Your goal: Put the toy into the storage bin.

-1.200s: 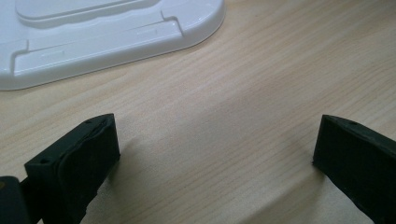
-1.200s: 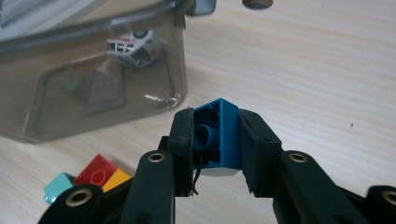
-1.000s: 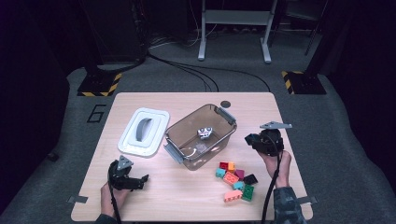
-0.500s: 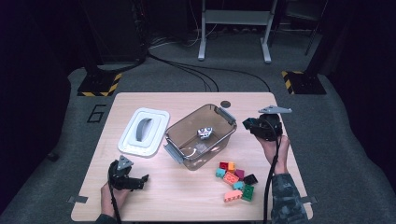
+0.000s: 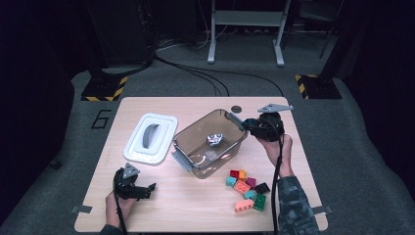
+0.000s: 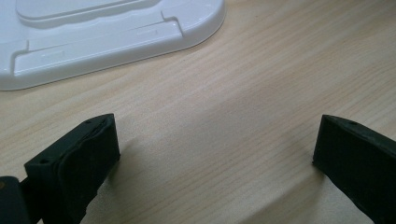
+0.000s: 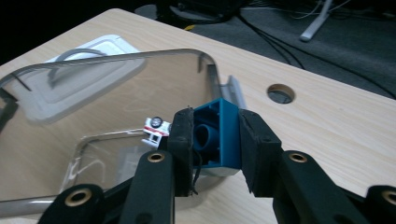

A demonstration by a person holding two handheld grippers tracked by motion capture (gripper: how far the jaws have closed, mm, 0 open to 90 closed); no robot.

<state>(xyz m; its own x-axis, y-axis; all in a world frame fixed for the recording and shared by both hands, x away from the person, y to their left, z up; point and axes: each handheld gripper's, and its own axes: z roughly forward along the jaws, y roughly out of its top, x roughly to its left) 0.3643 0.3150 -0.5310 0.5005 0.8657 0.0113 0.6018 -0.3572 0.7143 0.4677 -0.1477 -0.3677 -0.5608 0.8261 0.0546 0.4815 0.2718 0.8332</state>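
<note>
My right gripper [image 5: 248,125] is shut on a blue brick [image 7: 217,134], gripped by its sides with its hollow underside facing the camera. It hovers at the right-hand rim of the clear brown bin [image 5: 192,145], whose rim [image 7: 98,57] curves just ahead of the jaws in the right gripper view. A small white toy [image 5: 214,139] lies on the bin's floor [image 7: 154,127]. My left gripper [image 5: 146,189] rests near the table's front left, open, with bare wood between its jaws [image 6: 217,154].
The bin's white lid [image 5: 150,138] lies flat to the left of the bin, and its edge [image 6: 93,37] is just ahead of the left jaws. Several loose bricks [image 5: 247,188] sit in front of the bin. A cable hole [image 5: 236,108] lies behind it.
The right gripper has risen and moved away from the loose bricks toward the bin's right rim, carrying the blue brick. The left gripper has stayed put.
</note>
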